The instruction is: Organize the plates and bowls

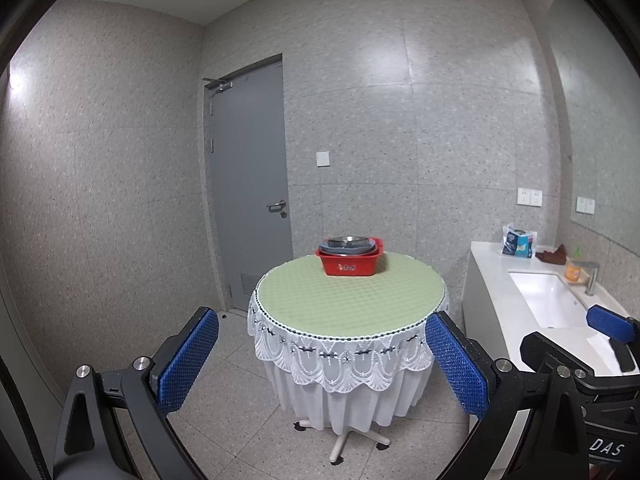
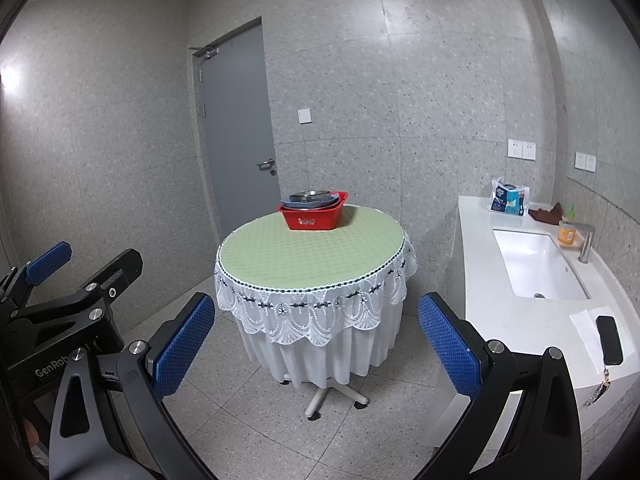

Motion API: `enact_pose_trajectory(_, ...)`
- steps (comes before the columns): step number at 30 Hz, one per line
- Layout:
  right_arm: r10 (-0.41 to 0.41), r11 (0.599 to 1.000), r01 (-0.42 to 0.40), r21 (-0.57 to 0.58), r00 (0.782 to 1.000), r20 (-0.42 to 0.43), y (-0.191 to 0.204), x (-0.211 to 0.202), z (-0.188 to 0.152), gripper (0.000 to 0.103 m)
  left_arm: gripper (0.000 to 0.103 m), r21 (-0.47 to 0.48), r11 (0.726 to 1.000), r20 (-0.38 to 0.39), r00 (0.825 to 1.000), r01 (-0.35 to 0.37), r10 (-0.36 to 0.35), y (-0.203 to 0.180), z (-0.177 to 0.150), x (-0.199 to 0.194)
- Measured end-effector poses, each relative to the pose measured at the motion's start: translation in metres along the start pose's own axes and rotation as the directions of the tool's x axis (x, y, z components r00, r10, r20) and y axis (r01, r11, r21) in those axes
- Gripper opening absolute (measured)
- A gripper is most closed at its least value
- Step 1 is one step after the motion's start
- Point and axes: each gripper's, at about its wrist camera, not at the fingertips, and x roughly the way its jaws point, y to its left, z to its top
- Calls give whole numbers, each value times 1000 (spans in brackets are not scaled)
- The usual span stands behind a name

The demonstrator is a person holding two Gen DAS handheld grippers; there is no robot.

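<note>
**Dishes stacked in a red tub at the far side of the round bench**

Here, the plates and bowls (image 1: 347, 245) sit nested as one stack inside a red tub (image 1: 349, 266), their rims rising just above its edge. A shiny metal bowl (image 2: 310, 196) is on top, with grey-blue dishes under it; how many there are cannot be told. The stack lies flat, open sides up. The tub is rectangular, its long side running left to right across both views, a small white mark on the wall facing the cameras.

The tub stands on the far part of a round bench (image 1: 352, 300) covered with a pale green mat and a white lace-edged cloth that hangs down around a pedestal foot. The near part of the mat carries nothing.

Both tongs are held in the air short of the bench, well apart from the tub. The left tongs (image 1: 322, 364) are spread wide, blue pads facing each other, nothing between them. The right tongs (image 2: 316, 346) are likewise spread wide and hold nothing.

Off to the right, a white counter with a sink (image 2: 536, 260) carries a blue packet, a brown cloth, an orange bottle and a dark phone (image 2: 609, 340). Behind the bench is a grey door (image 1: 250, 184).
</note>
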Motion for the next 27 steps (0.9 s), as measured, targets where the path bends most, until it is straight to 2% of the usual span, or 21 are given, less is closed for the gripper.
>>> enact_pose_trajectory(27, 1, 1000, 0, 27, 1000, -22, -18, 2, 11, 103, 102, 14, 1000, -2, 1000, 1, -1, -15, 7, 19)
